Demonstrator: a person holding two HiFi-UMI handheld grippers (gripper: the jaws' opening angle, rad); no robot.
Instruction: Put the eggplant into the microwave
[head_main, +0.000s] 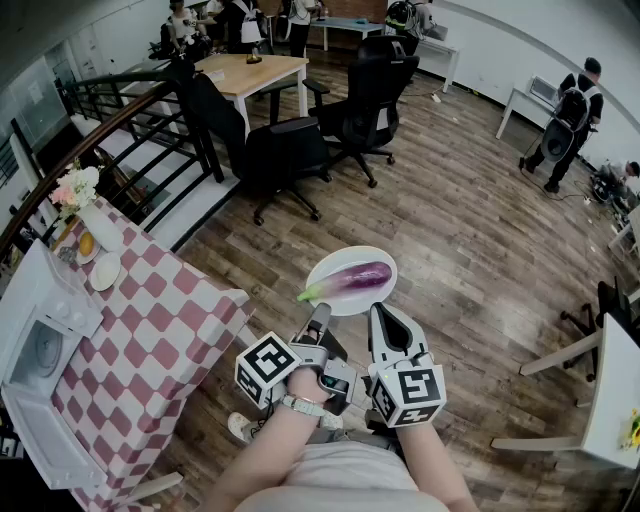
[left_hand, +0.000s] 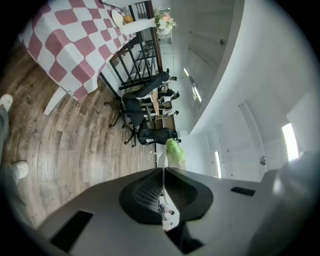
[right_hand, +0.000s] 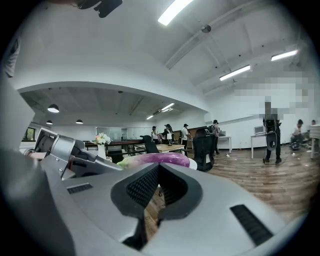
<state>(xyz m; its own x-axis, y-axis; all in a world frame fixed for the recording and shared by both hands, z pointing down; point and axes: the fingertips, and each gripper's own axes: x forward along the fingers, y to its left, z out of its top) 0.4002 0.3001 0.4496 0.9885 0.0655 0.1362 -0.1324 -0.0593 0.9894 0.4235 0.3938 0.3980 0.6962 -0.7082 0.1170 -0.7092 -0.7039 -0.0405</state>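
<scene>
Purple and glossy, the eggplant (head_main: 358, 279) lies on its side on a white plate (head_main: 350, 258), its green stem end (left_hand: 175, 152) pointing toward the left gripper (head_main: 318, 318). The plate hangs in the air over the wooden floor (head_main: 470, 250), carried between the 2 grippers. The left gripper's jaws are closed on the near left part of the rim, which shows as a thin white edge pinched between them in the left gripper view. The right gripper (head_main: 380, 318) has its jaws closed on the near right part of the rim in the same way. The eggplant is in neither pair of jaws: it rests just beyond both sets of tips, across the middle of the plate. Well apart, at the left of the head view, a white microwave (head_main: 40, 330) stands on a table with a red-and-white checked cloth (head_main: 160, 330).
</scene>
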